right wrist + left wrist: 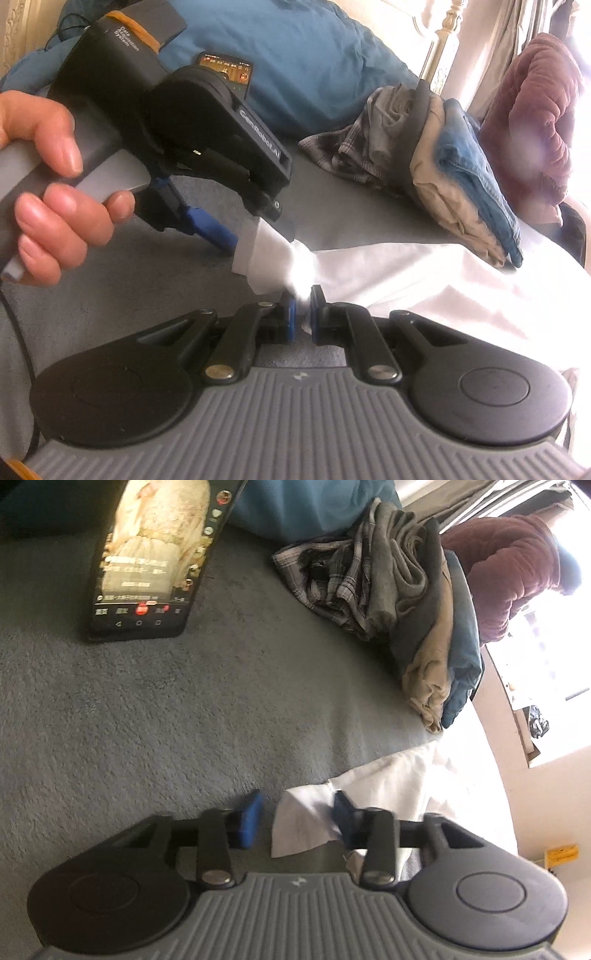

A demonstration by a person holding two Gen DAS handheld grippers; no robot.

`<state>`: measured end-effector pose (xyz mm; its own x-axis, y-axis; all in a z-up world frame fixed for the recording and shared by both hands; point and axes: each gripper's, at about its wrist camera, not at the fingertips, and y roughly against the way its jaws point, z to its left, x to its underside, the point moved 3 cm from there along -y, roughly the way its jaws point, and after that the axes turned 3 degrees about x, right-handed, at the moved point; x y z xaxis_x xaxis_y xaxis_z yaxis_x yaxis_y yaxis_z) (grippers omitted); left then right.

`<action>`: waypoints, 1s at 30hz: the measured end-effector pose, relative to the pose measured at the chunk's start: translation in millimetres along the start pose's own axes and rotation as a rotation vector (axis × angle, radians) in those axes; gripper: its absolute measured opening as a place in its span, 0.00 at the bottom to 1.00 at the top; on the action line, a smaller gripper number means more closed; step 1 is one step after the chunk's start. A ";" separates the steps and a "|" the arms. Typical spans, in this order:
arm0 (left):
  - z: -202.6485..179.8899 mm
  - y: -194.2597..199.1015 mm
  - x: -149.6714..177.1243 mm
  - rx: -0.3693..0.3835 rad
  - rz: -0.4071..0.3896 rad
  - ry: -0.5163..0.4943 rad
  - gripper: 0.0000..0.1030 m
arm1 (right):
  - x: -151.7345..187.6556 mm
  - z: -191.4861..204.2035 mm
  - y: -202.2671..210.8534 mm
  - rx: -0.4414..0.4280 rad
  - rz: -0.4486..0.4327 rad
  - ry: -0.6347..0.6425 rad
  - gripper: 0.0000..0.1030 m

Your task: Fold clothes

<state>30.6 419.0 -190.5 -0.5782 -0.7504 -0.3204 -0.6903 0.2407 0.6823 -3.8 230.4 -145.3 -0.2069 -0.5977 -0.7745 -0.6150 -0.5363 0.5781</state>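
Note:
A white garment (pixel 388 782) (pixel 424 280) lies on the grey bed cover (pixel 147 720). In the left wrist view my left gripper (pixel 297 818) has a corner of it between its blue pads. The right-hand pad touches the cloth, and a sliver of bed shows between the cloth and the other pad (pixel 251 821). The right wrist view shows a person's hand (pixel 55 192) holding that left gripper (pixel 258 236) over the same corner. My right gripper (pixel 301 314) is shut on a bunched fold of the white garment just below it.
A pile of folded clothes (pixel 406 602) (pixel 443 158), checked, beige and denim, sits at the bed's far right edge. A lit phone (pixel 147 561) (pixel 225 70) leans by a blue pillow (pixel 306 506). A maroon cushion (pixel 539 118) stands beyond the pile.

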 end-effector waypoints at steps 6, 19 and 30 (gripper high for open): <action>-17.3 5.0 5.3 -0.022 -0.047 -0.072 0.02 | -0.5 -6.2 2.4 0.009 -0.005 -0.046 0.06; -98.9 32.5 2.4 0.116 -0.140 -0.217 0.02 | -12.5 -56.0 45.9 0.071 -0.077 -0.265 0.06; -236.4 52.9 23.7 0.295 -0.146 -0.489 0.02 | -10.4 -111.7 111.1 0.192 -0.219 -0.540 0.06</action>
<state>83.2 268.5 -6.7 -0.5534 -0.4346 -0.7106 -0.8290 0.3698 0.4195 15.0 110.4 -44.4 -0.3858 -0.0727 -0.9197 -0.8023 -0.4657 0.3734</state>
